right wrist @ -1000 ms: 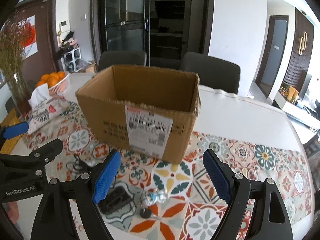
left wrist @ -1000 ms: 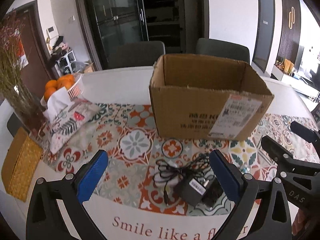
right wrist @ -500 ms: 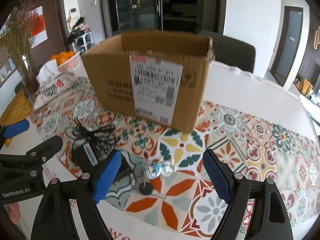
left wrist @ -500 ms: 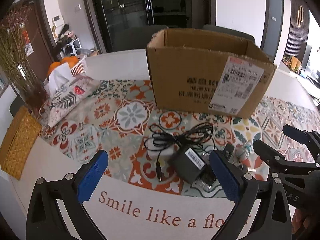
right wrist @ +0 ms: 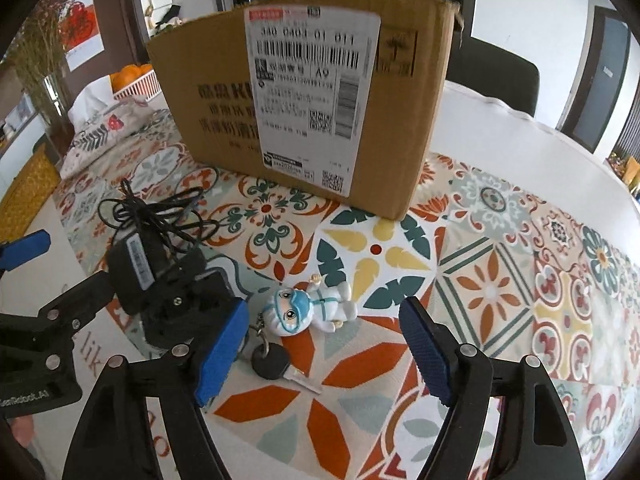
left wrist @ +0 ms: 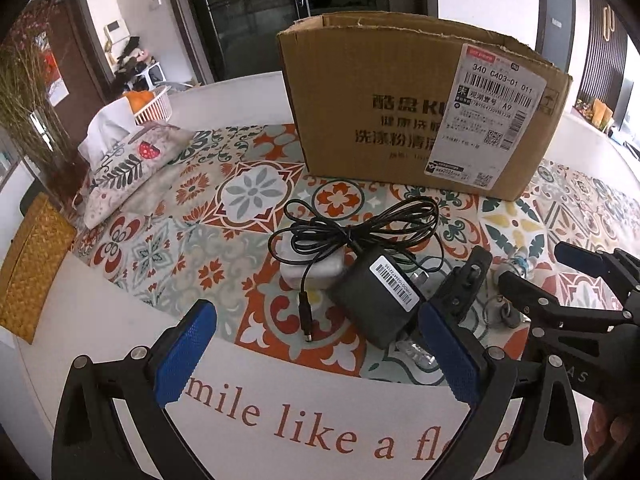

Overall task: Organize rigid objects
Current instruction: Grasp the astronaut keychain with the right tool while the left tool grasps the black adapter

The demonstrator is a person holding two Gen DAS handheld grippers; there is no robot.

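An open cardboard box (left wrist: 416,104) stands on the patterned table runner; it also shows in the right wrist view (right wrist: 304,92). In front of it lie a black power adapter (left wrist: 376,300) with a tangled black cable (left wrist: 352,232), a white charger block (left wrist: 312,266) under the cable, and a black clamp-like part (left wrist: 464,284). A key with a small masked-figure keychain (right wrist: 312,308) lies between my right gripper's fingers. My left gripper (left wrist: 316,356) is open, low over the table just before the adapter. My right gripper (right wrist: 324,352) is open and empty around the keychain.
A floral tissue pouch (left wrist: 128,160), a basket of oranges (left wrist: 148,104), a vase of dried flowers (left wrist: 36,112) and a woven yellow mat (left wrist: 28,272) sit at the left. Chairs stand behind the table. The white table edge with red lettering (left wrist: 320,428) is nearest.
Both grippers have moved down and forward toward the table. The adapter, cable and keychain now look larger and closer. Both stay open.
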